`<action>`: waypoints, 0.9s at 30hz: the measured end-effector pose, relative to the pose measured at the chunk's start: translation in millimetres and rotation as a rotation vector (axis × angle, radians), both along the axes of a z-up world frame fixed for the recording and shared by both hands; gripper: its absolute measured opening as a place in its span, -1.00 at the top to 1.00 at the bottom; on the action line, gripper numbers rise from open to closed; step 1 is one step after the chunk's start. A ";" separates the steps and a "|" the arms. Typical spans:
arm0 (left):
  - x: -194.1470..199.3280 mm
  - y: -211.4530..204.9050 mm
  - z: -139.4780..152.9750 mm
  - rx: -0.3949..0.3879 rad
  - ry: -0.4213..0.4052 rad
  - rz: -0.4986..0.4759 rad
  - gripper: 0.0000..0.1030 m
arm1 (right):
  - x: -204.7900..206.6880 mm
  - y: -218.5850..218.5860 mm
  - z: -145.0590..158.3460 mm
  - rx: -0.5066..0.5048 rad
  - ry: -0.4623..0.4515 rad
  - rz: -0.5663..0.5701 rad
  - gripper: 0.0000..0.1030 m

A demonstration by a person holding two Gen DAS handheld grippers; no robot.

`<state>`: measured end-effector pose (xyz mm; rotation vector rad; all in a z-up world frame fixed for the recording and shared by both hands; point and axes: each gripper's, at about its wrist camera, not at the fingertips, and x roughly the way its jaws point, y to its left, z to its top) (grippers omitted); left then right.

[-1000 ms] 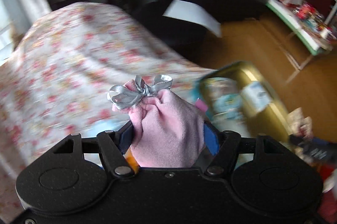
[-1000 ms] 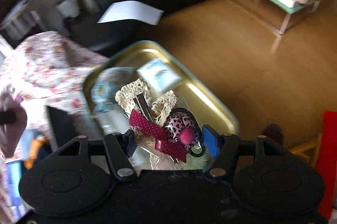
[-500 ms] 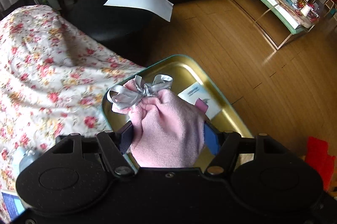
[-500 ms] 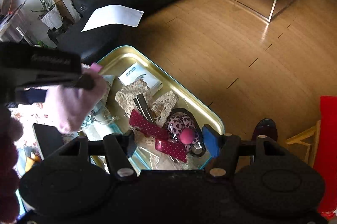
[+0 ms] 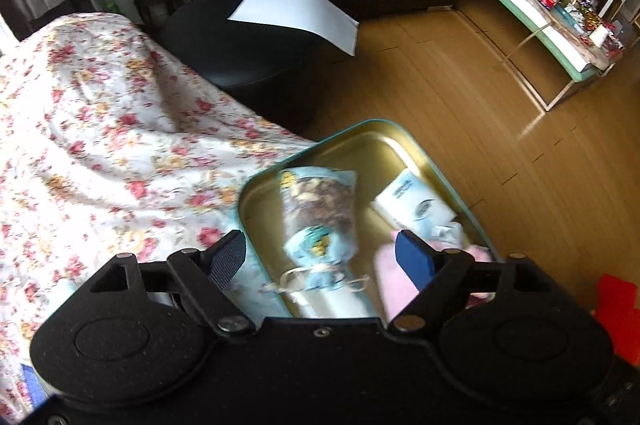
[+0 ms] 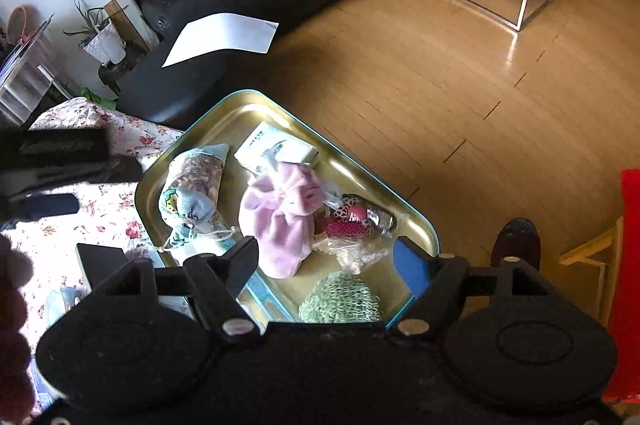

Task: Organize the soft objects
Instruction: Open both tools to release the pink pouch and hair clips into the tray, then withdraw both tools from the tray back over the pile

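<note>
**Both grippers spread over the gold tray, pink pouch lying inside**

Your left gripper (image 5: 320, 257) is hanging w/ its jaws apart, nothing pinched btwn them; they've just been opening. In the left wrist view its blue pads are framing the near end of the shallow gold metal tray w/ teal rim (image 5: 436, 161), and the soft pink velvety pouch (image 5: 394, 285) is showing just behind the right-hand pad, lying loose in the tray.

Your right gripper (image 6: 324, 261) is also standing spread, jaws just been opening, gripping nothing. It's pointing down at the same tray (image 6: 224, 113). In the right wrist view the pink pouch (image 6: 280, 221) is lying about mid-tray, its gathered top toward the far side and touching the white paper packet w/ print (image 6: 276, 149). Left of it, the light-blue drawstring bag w/ brown patterned front (image 6: 192, 185) is lying w/ its string trailing toward the near rim. Right of the pouch, touching it, a clump of hair accessories w/ leopard print and pink dots (image 6: 352, 219) is resting on a clear wrapper. The green knitted round piece (image 6: 340, 301) is sitting at the near edge, btwn the right gripper's pads.

The tray is resting half on the floral bedspread (image 6: 112, 221), its far side jutting out over the wood floor (image 6: 460, 85).
</note>
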<state>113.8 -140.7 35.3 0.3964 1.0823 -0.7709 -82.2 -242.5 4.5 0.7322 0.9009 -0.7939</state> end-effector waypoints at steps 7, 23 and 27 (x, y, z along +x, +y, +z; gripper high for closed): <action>2.9 33.8 4.0 0.036 -0.044 0.025 -0.51 | 1.2 1.5 -4.5 0.012 0.022 0.013 -0.44; 23.5 167.6 22.4 0.082 -0.111 0.136 -0.54 | 7.7 22.8 -7.7 -0.032 0.090 0.091 -0.44; 33.0 208.0 20.7 0.088 -0.115 0.191 -0.54 | 11.4 35.4 -4.7 -0.073 0.104 0.130 -0.44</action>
